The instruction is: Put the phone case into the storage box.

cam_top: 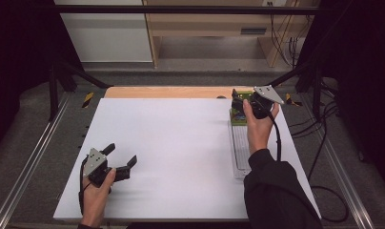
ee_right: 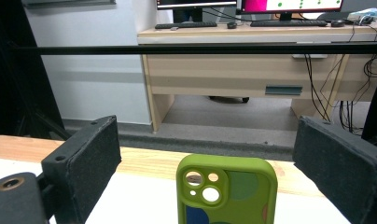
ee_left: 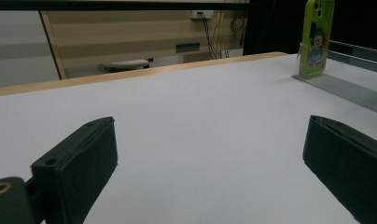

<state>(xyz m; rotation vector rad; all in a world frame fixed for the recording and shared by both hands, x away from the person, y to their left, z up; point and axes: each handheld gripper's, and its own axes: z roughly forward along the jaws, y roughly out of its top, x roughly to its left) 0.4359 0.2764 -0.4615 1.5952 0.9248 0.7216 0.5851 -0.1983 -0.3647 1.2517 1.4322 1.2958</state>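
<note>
Right gripper view looks straight at the green phone case [ee_right: 226, 189], which stands upright with its camera cut-outs facing the lens, centred between the two black jaws and touching neither. The right tool [ee_right: 210, 168] is spread wide, with clear space on both sides of the case. Behind the case runs the wooden far edge of the desk [ee_right: 140, 161], and beyond that a black bar, a wooden office desk with a drawer, keyboards and monitors.

From the high view, the phone case [cam_top: 238, 116] sits near the far right corner of the white desk [cam_top: 181, 143], at the far end of a clear ribbed rack [cam_top: 240, 148] that runs along the right edge. The right tool [cam_top: 239, 102] hovers over that end of the rack, held by the person's right hand [cam_top: 258, 128], with the grey three-cornered plate on top and a black cable trailing back along the dark sleeve.

Left gripper view shows the same phone case [ee_left: 316, 37] far off near the top right, upright in the clear rack [ee_left: 345, 86], its printed cartoon side visible. The left tool [ee_left: 210, 158] has its jaws set wide apart over bare white desk, holding nothing.

Seen from above, the left tool [cam_top: 120, 156] rests near the near left corner of the desk, well apart from the case, gripped by the left hand [cam_top: 97, 191] with the jaws pointing toward the far right.
</note>
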